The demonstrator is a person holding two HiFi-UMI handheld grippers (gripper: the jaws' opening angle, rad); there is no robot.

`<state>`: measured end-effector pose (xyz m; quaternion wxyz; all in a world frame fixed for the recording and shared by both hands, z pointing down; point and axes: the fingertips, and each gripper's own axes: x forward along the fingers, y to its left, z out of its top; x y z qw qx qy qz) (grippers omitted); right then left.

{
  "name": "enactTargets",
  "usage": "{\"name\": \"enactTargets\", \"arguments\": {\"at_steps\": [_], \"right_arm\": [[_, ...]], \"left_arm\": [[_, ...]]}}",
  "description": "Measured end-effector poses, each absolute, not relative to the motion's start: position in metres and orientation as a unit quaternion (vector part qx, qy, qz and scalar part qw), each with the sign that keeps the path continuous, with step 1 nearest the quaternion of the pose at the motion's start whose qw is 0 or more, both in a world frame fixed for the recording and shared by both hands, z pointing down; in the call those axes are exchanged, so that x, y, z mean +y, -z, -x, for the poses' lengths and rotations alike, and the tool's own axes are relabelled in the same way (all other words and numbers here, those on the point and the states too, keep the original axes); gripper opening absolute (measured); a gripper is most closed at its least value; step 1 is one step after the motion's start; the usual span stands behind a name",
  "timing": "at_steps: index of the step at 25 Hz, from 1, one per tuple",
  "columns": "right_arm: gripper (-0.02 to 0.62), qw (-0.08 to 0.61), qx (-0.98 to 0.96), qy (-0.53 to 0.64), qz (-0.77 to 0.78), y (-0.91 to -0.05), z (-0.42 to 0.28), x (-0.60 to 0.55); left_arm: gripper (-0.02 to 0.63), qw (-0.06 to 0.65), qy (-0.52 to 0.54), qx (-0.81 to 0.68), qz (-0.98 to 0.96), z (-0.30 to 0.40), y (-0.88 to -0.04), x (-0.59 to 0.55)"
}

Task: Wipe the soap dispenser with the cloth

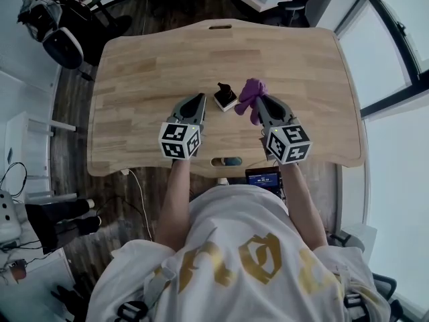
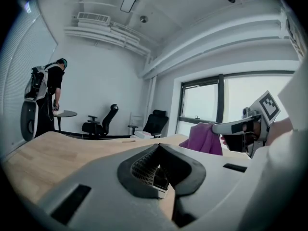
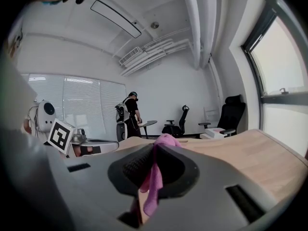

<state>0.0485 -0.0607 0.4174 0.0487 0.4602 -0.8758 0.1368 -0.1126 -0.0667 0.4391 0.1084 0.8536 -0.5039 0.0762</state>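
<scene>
One soft, crumpled purple cloth [image 1: 251, 90]

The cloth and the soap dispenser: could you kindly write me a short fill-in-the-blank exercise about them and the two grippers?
1. The right gripper is shut on a cloth whose colour is ____.
2. The soap dispenser stands on the wooden table between the two ____.
3. The left gripper, its jaws shut, holds ____.

Missing words: purple; grippers; nothing.
</scene>
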Motion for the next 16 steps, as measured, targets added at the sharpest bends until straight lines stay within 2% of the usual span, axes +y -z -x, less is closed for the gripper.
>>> {"name": "enactTargets", "arguments": {"at_steps": [16], "right_arm": [[0.028,0.044,-0.866,-0.144,-0.476,-0.4216,-0.0591,-0.0675]], "left_arm": [[0.009,0.122,-0.079,-0.508,-0.849,0.1231,-0.4477,-0.0766]]}}
